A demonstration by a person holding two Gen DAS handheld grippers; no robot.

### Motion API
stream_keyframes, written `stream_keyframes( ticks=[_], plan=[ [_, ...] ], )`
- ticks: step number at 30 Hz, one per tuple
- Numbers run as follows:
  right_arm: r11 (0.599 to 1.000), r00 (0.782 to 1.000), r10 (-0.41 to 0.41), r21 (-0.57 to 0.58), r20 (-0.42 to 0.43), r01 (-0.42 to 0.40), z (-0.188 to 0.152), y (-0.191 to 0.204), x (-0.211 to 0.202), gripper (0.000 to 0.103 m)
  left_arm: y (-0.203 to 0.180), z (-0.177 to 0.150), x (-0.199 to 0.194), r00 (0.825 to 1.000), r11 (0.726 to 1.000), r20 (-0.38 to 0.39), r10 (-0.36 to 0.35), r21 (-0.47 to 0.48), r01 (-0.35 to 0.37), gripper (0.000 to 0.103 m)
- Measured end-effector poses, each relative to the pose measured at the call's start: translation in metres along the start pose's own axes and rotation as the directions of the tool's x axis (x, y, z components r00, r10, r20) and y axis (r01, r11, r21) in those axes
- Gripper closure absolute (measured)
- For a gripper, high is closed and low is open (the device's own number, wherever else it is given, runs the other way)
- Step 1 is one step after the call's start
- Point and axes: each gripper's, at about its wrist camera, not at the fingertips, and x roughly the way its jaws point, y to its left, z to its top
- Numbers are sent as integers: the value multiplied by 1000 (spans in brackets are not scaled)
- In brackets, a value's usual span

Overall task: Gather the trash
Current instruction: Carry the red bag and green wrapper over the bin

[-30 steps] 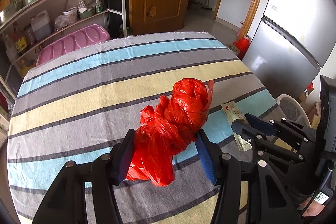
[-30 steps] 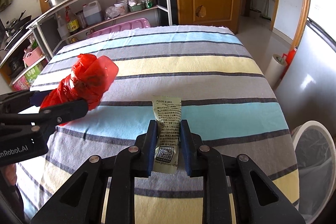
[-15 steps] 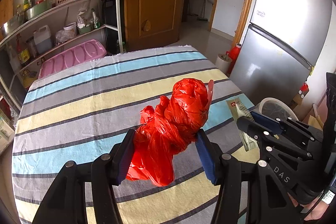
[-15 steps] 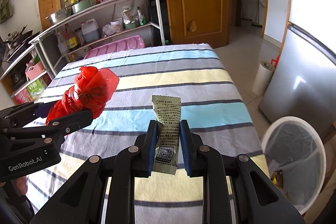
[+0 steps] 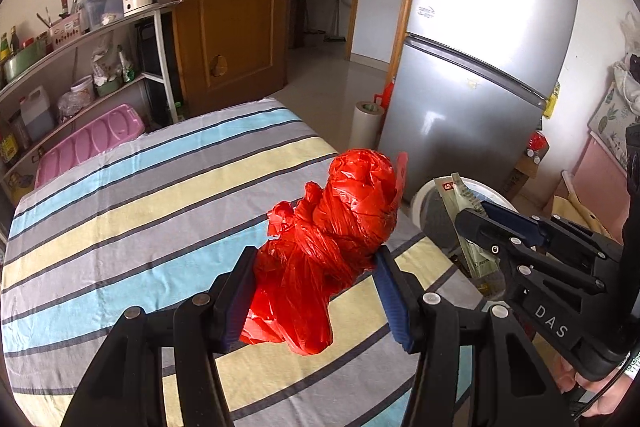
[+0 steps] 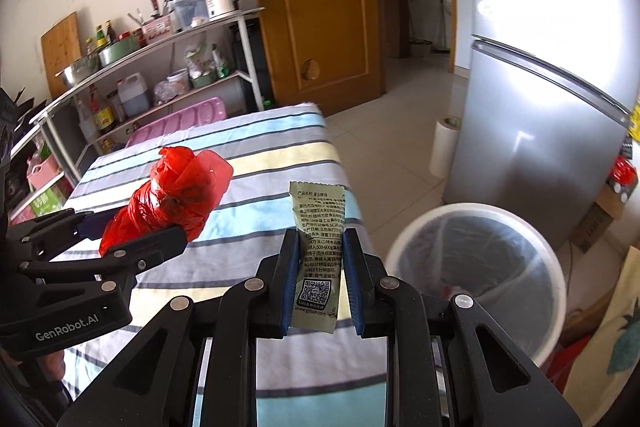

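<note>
Red plastic bag [image 5: 332, 243], soft, light and crushable, is clamped mid-bundle in the left tool [image 5: 316, 291]; right tool [image 6: 318, 279] pinches the thin slippery sachet [image 6: 318, 251], both near the bin [image 6: 480, 267].

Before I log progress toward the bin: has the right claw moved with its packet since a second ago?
Yes. The right claw, shut on the green packet, has swung off the striped table toward the white bin.
</note>
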Motion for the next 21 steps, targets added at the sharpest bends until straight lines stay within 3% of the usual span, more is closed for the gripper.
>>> stream_keyframes(
  ticks=[12, 21],
  plan=[
    [983, 990, -138, 127, 20, 135, -14, -91, -42, 80, -104, 12, 34, 992, 983, -39, -118, 135, 122, 45],
    [961, 976, -216, 169, -42, 220, -27, -137, -36, 80, -157, 19, 77, 973, 961, -128, -193, 175, 213, 45]
  ],
)
